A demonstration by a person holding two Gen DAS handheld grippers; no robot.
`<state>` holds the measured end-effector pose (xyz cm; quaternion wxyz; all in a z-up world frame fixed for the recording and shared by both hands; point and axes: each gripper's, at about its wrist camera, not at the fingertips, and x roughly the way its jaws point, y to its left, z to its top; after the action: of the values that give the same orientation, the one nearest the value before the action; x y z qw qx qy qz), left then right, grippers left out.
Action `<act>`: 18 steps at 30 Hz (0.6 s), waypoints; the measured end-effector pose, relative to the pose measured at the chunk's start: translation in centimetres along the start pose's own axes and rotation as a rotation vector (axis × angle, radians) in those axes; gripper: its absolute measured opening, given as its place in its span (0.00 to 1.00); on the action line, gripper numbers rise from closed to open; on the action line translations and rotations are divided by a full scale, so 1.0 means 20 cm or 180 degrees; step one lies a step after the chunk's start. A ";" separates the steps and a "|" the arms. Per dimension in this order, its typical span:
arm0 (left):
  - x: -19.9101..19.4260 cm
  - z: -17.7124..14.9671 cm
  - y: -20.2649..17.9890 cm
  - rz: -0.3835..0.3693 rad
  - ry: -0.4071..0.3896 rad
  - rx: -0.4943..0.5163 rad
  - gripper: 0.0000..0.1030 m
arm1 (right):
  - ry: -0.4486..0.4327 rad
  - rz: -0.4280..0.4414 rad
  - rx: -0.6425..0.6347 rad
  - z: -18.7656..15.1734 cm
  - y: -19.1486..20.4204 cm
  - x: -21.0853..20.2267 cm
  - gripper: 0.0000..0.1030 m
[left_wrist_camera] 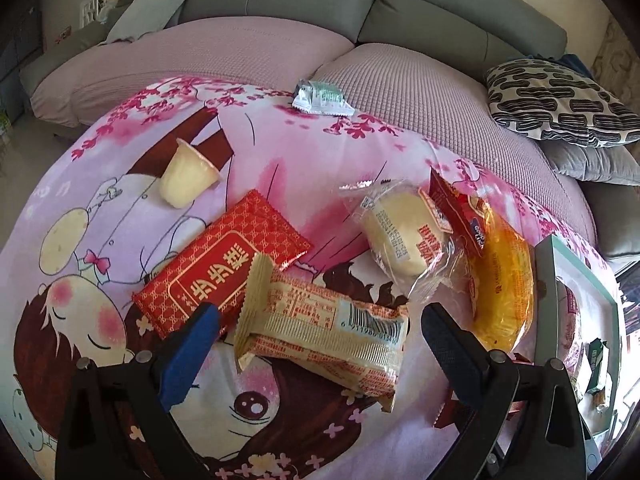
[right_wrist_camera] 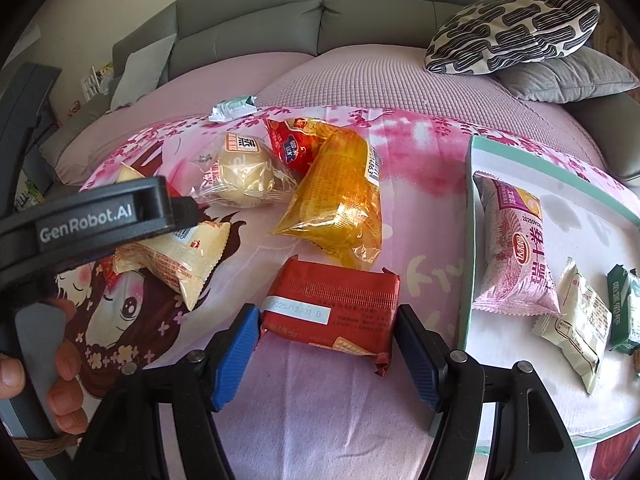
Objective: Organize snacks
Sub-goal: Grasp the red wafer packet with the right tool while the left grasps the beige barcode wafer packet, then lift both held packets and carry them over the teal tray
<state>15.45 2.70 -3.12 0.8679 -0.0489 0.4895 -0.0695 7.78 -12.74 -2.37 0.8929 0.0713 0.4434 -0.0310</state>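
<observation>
1. Red packet (right_wrist_camera: 334,312) lies flat on the cartoon blanket (right_wrist_camera: 420,208), right between my right claw (right_wrist_camera: 326,340) pads, which stand wide and don't look clamped yet.
2. I'd squeeze across the short sides, lift level, then swing over to the teal tray (right_wrist_camera: 470,240) just beside it.
3. Left claw (left_wrist_camera: 316,336) is wide too, straddling the cream wafer pack (left_wrist_camera: 324,336). Keep it parked.

A pink cartoon-girl blanket (left_wrist_camera: 120,216) with magenta blossoms carries a red gold-latticed packet (left_wrist_camera: 224,268), a cream red-printed wrapper (left_wrist_camera: 328,336), a translucent yellow bag (right_wrist_camera: 340,204) and a black-and-white squiggle cushion (right_wrist_camera: 512,32).
</observation>
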 end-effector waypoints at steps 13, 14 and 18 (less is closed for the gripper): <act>0.10 -0.05 -0.05 0.0071 0.0267 0.0190 0.87 | -0.0076 -0.0014 0.0028 0.01 0.00 0.01 0.73; 0.10 -0.05 -0.05 0.0076 0.0266 0.0192 0.87 | -0.0079 -0.0008 0.0036 0.01 0.00 0.01 0.73; 0.11 -0.07 -0.05 0.0060 0.0324 0.0157 0.87 | -0.0082 -0.0006 0.0038 0.01 0.00 0.01 0.73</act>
<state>15.36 1.38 -5.57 0.8434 -0.0193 0.5315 -0.0758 8.09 -12.76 -2.49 0.8981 0.0758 0.4317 -0.0355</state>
